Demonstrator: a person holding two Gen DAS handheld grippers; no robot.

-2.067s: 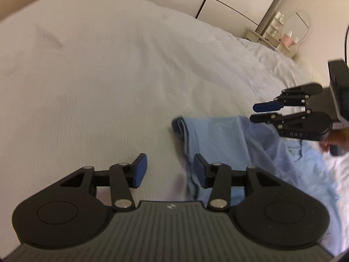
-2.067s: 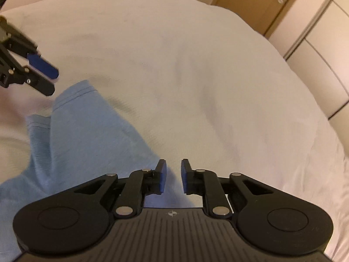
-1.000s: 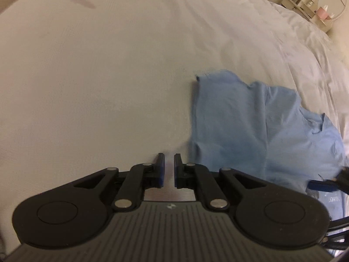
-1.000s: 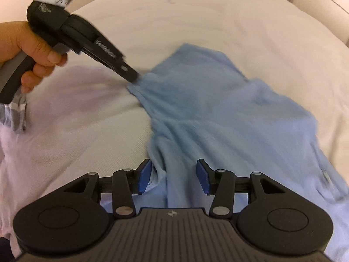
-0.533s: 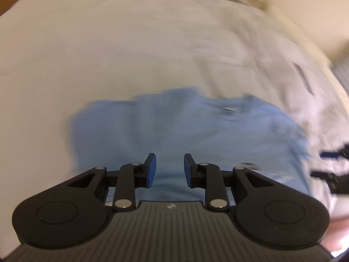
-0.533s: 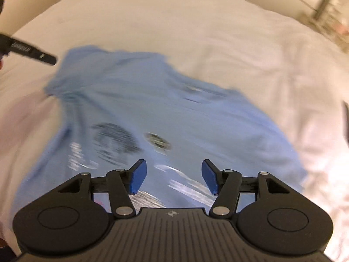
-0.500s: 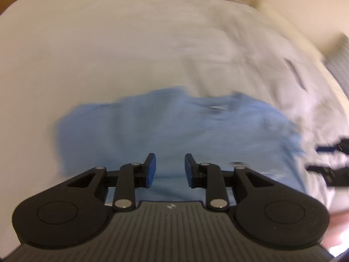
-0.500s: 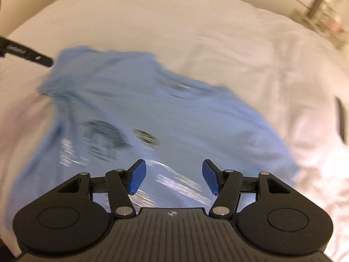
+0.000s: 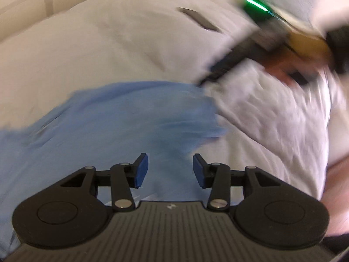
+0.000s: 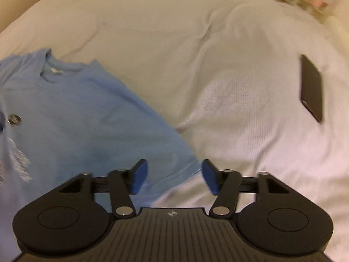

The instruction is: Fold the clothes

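A light blue T-shirt (image 10: 82,118) lies spread on the white bed, collar (image 10: 51,71) towards the far side and a printed front at the left. My right gripper (image 10: 174,178) hovers over the shirt's right edge; its jaws are closing with nothing pressed between the pads. In the blurred left wrist view the shirt (image 9: 109,120) fills the lower left. My left gripper (image 9: 170,170) is above it, jaws opening and empty. The right tool's blurred black fingers (image 9: 220,67), held by a hand, reach the shirt's far right edge.
White bedding (image 10: 196,43) surrounds the shirt, rumpled at the right (image 9: 272,113). A dark phone (image 10: 312,91) lies on the bed right of the shirt, also seen as a dark phone (image 9: 197,20) far off. Wardrobe fronts and a shelf show beyond the bed.
Both grippers swept sideways across the shirt, which went from bunched to spread flat. The left jaws went from shut to open. The right jaws widened, then narrowed a little.
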